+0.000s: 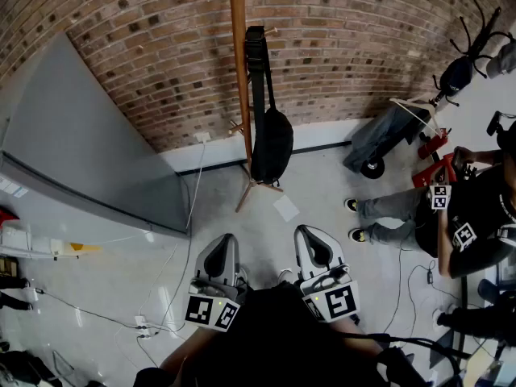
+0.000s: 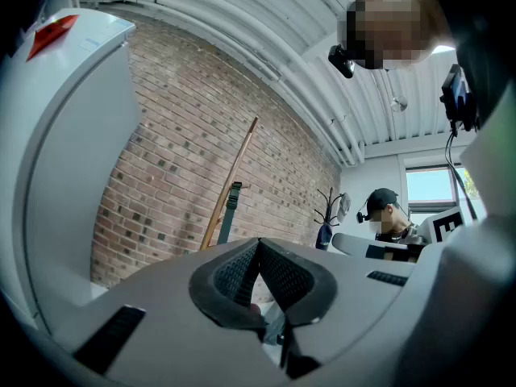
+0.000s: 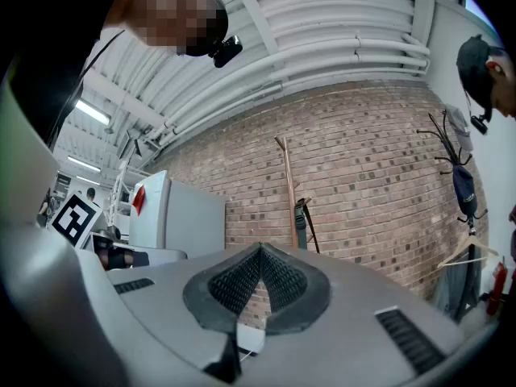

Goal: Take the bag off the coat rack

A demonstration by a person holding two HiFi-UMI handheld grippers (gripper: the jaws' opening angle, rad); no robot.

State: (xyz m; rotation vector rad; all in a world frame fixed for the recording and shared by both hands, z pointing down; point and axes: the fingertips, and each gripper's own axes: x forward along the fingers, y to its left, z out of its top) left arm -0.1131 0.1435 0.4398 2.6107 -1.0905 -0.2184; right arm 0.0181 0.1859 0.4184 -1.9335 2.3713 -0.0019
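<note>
No word, number or brand can be read anywhere. The only printed marks are black-and-white square marker patterns without letters. They sit on the cubes of the left gripper [image 1: 221,248] and right gripper [image 1: 314,242], in front of the coat rack [image 1: 239,71], and on the devices held by a seated person [image 1: 476,208] to its right. The red label [image 2: 52,35] on the white cabinet [image 2: 72,176] left of the rack is too small to read.

You hold both grippers low and close to your body, side by side, tips pointing forward. Your left gripper [image 1: 219,258] has its jaws pressed together, pads touching. Your right gripper [image 1: 316,250] is the same, its pads touching too.
</note>
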